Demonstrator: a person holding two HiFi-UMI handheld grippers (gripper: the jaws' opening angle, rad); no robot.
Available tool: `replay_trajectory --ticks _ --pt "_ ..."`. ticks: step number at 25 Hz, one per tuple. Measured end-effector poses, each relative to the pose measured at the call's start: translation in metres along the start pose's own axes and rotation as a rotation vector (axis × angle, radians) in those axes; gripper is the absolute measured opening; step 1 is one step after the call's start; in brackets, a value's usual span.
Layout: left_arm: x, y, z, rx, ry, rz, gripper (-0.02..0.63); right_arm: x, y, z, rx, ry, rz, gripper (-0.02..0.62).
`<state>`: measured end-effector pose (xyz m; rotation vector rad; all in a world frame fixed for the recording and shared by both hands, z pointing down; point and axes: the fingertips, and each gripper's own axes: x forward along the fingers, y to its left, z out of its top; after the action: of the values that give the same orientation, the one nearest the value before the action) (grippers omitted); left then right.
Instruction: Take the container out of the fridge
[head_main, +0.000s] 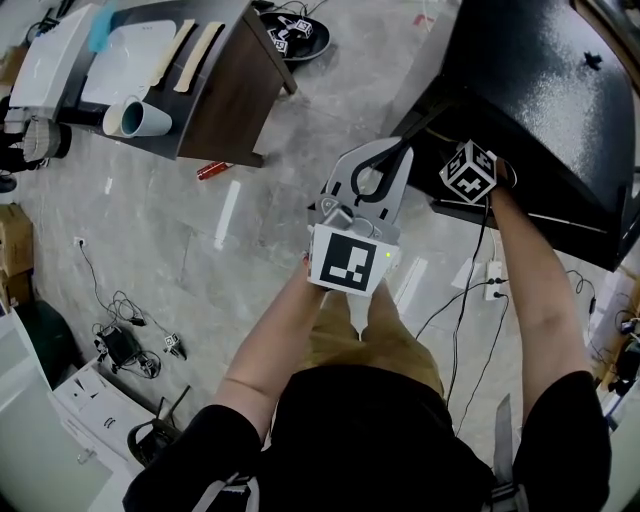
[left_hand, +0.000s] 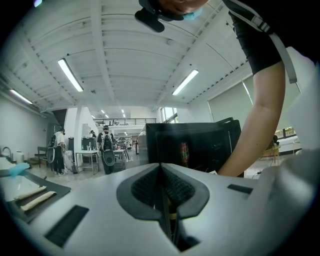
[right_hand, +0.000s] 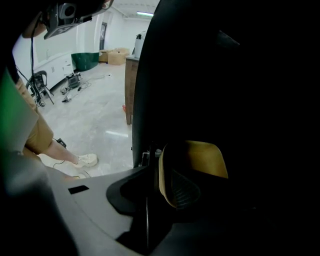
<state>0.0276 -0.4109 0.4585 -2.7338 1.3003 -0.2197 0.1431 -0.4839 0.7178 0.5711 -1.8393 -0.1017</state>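
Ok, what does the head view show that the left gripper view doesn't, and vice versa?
Only the head view: the right gripper at the black fridge, and a red item on the floor. Only the left gripper view: the fridge's open inside with a red container, and people standing in the background. Both: the left gripper, the fridge, the table with pale strips, the person's right arm.

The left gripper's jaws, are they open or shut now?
Shut. The left gripper shows its jaws pressed together along one line, nothing between them.
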Motion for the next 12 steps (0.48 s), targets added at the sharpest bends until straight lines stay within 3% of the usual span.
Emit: replay_trajectory --ticks 8,12 --pt "-0.005 0.010 -0.011 -0.005 0.022 0.023 0.025 0.021 0.001 -0.006 -0.014 0.037 0.034 0.127" --pt "-0.007 0.015 -0.015 -0.008 0.025 0.032 0.025 0.025 0.002 -0.004 -0.023 0.043 0.032 0.084"
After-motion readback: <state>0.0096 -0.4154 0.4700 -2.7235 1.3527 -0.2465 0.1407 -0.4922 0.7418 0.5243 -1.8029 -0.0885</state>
